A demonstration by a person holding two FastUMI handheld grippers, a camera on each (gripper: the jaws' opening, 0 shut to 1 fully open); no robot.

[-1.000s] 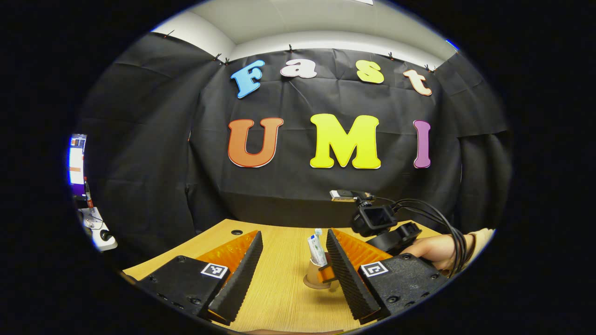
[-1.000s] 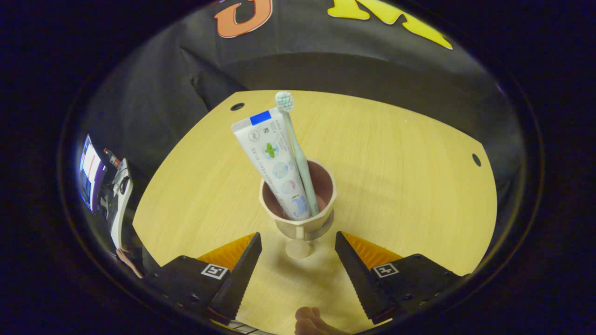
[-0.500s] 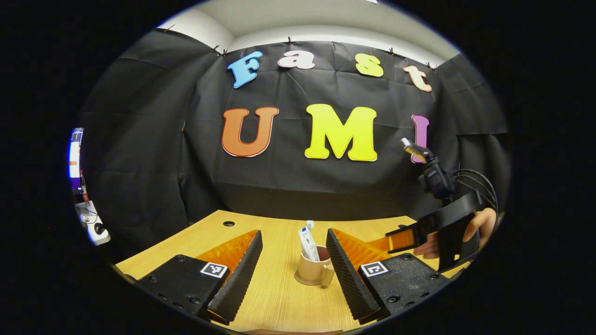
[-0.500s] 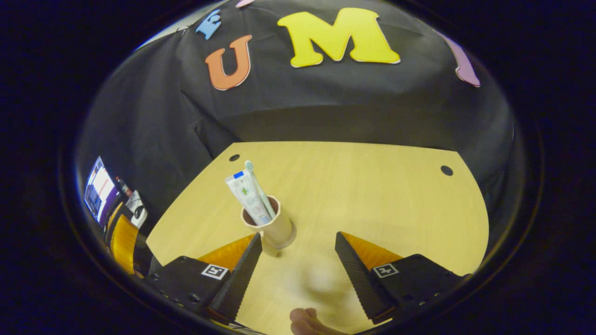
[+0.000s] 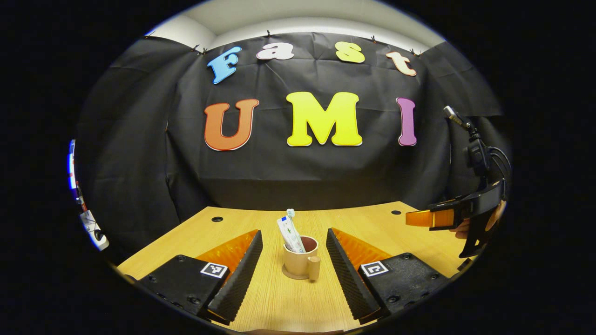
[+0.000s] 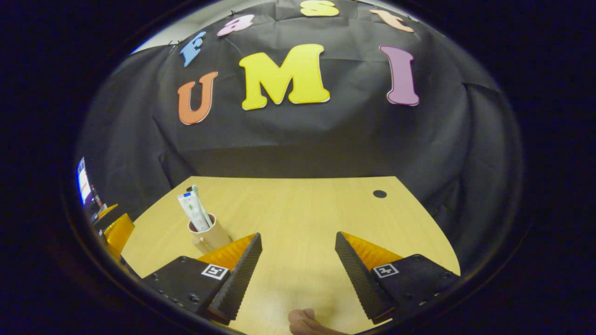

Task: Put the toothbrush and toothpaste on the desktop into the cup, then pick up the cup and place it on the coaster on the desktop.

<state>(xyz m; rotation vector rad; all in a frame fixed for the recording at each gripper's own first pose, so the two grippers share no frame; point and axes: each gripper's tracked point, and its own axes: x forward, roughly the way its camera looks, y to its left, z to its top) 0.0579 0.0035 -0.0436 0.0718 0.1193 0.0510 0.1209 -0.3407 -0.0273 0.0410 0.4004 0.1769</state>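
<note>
The cup (image 5: 300, 258) stands upright on the desktop (image 5: 288, 302) atop a round coaster (image 5: 289, 277), holding the toothpaste (image 5: 289, 234) and toothbrush (image 5: 291, 215) (both leaning). The left gripper (image 5: 294, 260) and right gripper (image 6: 298, 260) are spread apart, holding nothing.

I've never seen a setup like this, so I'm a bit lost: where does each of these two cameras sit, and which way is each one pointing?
Left gripper view: rides on the left tool, low over the desk, facing the cup; its open fingers show, with the right tool off to the side.
Right gripper view: rides on the right tool, higher, tilted down at the desk; open fingers and a fingertip show.
Shared: cup with toothpaste and toothbrush, and the desk.
</note>
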